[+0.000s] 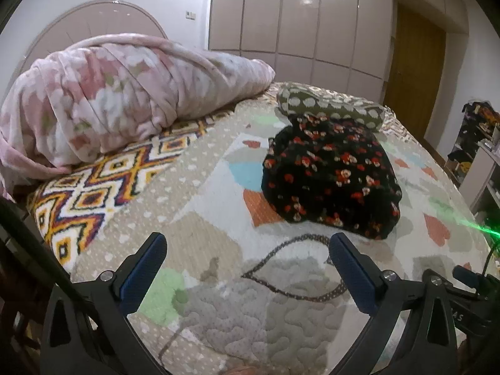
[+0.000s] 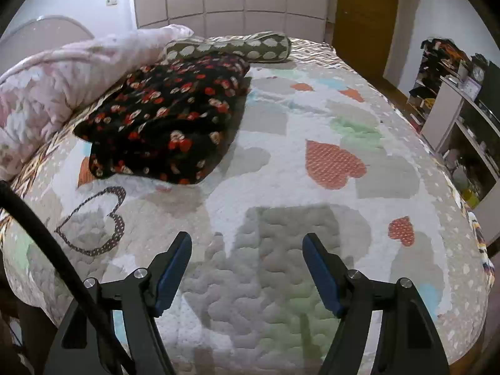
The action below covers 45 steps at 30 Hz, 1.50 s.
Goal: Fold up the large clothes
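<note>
- Bed [image 1: 218, 193] fills both views, covered by a quilted bedspread [image 2: 312, 118] with heart patches in orange, green, blue and grey.
- Wardrobe [image 1: 297, 15] with pale panel doors stands behind the bed; a brown door [image 1: 412, 62] is to its right.
- Pink floral blanket [image 1: 109, 93] lies bunched at the head end, on a patterned zigzag cover [image 1: 93, 193].
- Black garment with red and cream flowers [image 1: 331, 175], the piece to fold, lies folded in a thick bundle on the bedspread, its far end against a small olive pillow with white dots [image 1: 328, 103].
- Left hand-held gripper [image 1: 247, 247]: jaws wide apart, nothing between them, only bedspread below. The garment lies ahead and to the right, its near edge just beyond the right fingertip, not touching as far as I can tell.
- Right hand-held gripper [image 2: 247, 243]: jaws spread wide, nothing between them. The garment [image 2: 165, 115] is ahead and to the left, well apart from the fingers.
- Shelf unit [image 2: 453, 109] with clutter stands beside the bed at right.
</note>
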Motion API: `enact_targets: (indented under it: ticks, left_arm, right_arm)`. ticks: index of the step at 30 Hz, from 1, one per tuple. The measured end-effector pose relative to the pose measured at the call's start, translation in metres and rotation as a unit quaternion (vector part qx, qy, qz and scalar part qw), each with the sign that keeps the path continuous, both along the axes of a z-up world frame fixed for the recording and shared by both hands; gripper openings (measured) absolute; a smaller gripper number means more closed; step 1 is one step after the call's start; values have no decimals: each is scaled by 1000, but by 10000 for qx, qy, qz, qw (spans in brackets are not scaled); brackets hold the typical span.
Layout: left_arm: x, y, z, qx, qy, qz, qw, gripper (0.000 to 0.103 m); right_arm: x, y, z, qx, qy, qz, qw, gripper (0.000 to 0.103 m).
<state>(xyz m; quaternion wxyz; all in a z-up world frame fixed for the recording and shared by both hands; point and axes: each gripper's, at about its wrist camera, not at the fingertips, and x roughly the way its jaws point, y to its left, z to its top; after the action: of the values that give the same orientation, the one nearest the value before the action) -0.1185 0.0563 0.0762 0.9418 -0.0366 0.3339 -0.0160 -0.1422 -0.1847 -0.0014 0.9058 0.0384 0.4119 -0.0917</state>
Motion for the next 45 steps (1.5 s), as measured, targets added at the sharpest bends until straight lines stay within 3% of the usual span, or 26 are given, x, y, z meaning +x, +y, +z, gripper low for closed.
enact_targets:
  ticks: [9,18,29,45]
  left_arm:
    - [2,-3,-16,20,248,-59,9997,103]
    - [13,-6,-46,73,757,-70,9971,103]
    - [30,-3,-88,159,1425,25,9897,103]
    - [30,-13,-103,606,1327,-37,9893,103]
  right_arm:
    - [6,10,-13,17,206,-119,9997,78]
    - [6,23,-20,-211,258,31,9994,80]
    - [9,23,-34,-123,441,13,9990,80]
    - [8,27,-35,-113,441,23,9990,80]
